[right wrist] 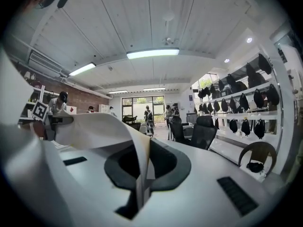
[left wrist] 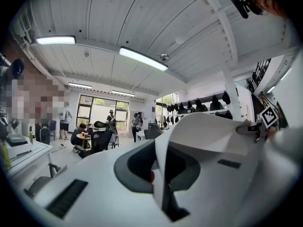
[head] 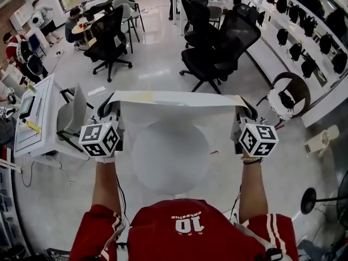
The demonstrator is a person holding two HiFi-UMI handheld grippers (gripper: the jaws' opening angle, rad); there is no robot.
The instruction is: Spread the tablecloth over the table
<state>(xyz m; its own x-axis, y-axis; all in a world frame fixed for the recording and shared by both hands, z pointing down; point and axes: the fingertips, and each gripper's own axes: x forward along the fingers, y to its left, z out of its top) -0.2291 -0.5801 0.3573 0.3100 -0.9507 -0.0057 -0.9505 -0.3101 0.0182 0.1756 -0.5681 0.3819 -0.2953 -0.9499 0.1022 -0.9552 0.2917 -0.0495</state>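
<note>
Above the round white worktop (head: 169, 156), a white tablecloth (head: 174, 98) is held stretched between two raised hands. One end of its upper edge is pinched by the left hand-held gripper (head: 111, 106), whose jaws are pressed together on the fabric. The other end is pinched likewise by the right hand-held gripper (head: 244, 109). Black office chairs (head: 217, 48) are seen beyond.

Pinched in your jaws on both sides, the tablecloth (head: 174, 98) is a thin, smooth, matt white sheet; cloth or plastic film, you cannot tell. It looks half see-through nearer you. Your left gripper (left wrist: 158, 174) and right gripper (right wrist: 139, 176) have smooth, matt white plastic shells with dark grey, rubbery-looking pads. Beyond the jaws, the pale floor (head: 157, 64) is glossy and mirrors the light.
</note>
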